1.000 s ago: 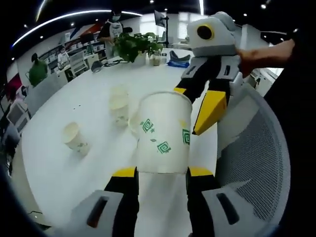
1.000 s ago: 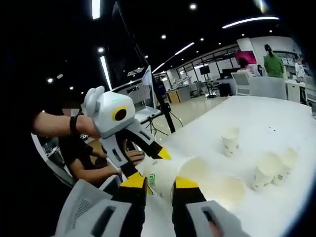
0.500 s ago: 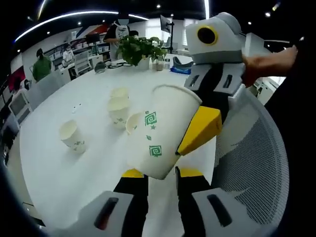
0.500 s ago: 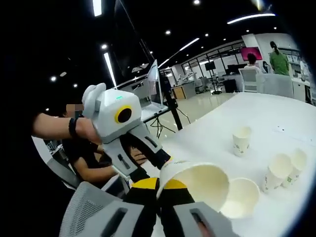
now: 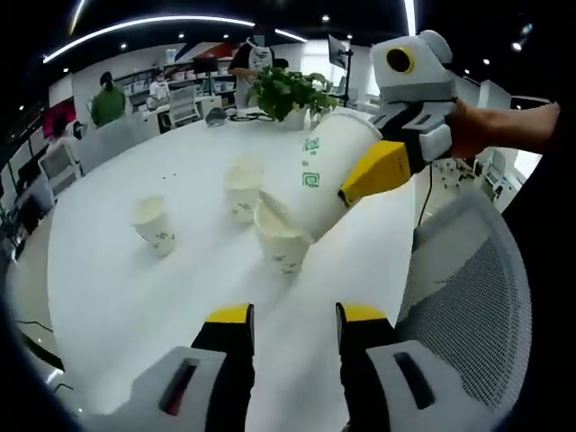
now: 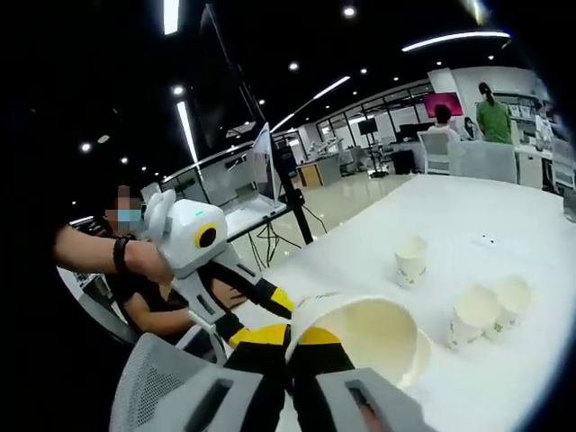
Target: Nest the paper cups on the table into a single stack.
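A white paper cup with green marks [image 5: 317, 184] hangs tilted over the table, and my right gripper [image 5: 378, 166] is shut on its rim. Its base reaches the mouth of a cup standing on the table [image 5: 284, 250]; whether it sits inside I cannot tell. Two more cups [image 5: 153, 225] [image 5: 241, 193] stand farther left. My left gripper [image 5: 294, 315] is open and empty, low and short of the held cup. In the right gripper view my right gripper [image 6: 290, 335] pinches the held cup's rim [image 6: 355, 328], and the left gripper [image 6: 261, 315] shows at the left.
The round white table [image 5: 135, 297] extends ahead, with a potted plant [image 5: 286, 90] at its far edge. A grey mesh chair [image 5: 468, 279] stands at the right. Three loose cups [image 6: 411, 261] [image 6: 468, 315] [image 6: 513, 297] stand on the table in the right gripper view. People are in the background.
My left gripper has opened, let go of the green-marked cup and drawn back. The right gripper, still shut on the rim, has carried the cup over to a cup on the table.
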### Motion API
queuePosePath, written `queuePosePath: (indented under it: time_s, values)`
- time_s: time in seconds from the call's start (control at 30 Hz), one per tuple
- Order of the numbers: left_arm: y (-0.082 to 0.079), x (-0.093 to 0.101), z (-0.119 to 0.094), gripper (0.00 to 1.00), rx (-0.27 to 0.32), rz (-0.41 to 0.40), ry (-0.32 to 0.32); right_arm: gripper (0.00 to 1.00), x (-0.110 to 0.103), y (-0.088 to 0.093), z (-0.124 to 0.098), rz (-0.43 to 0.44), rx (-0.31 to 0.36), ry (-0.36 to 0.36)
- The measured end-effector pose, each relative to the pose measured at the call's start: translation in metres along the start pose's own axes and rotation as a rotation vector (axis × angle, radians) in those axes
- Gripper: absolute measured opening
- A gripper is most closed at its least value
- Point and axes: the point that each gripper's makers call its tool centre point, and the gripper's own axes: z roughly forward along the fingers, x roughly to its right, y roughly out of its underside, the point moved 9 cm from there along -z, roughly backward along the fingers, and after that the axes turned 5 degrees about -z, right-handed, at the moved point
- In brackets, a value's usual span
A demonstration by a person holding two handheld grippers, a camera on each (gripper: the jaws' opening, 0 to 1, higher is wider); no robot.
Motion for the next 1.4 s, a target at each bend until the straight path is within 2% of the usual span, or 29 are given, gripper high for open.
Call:
queuePosePath:
  time_s: [0.2,0.23,0.27,0.3,0.77,0.97,1.4]
  values:
    - [0.005,0.001,0.000,0.42,0.026,-0.052,-0.032,0.00,0.010,0.003,-0.006,0.017,-0.029,0.062]
    - [0.006,0.001,0.001,0.45,0.027,-0.054,-0.037,0.00,0.012,0.004,-0.006,0.021,-0.043,0.079]
    - [0.007,0.005,0.001,0.46,0.027,-0.056,-0.039,0.00,0.016,0.008,-0.006,0.028,-0.084,0.131]
    - [0.008,0.006,0.002,0.46,0.024,-0.061,-0.039,0.00,0.017,0.010,-0.006,0.030,-0.094,0.142]
    - [0.017,0.010,-0.001,0.46,0.018,-0.081,-0.044,0.00,0.030,0.015,0.011,0.009,-0.151,0.168]
    - [0.019,0.009,-0.001,0.45,0.011,-0.084,-0.052,0.00,0.035,0.013,0.013,-0.040,-0.193,0.183]
    - [0.026,0.011,0.005,0.44,-0.005,-0.094,-0.051,0.00,0.039,0.003,0.022,-0.301,-0.467,0.145]
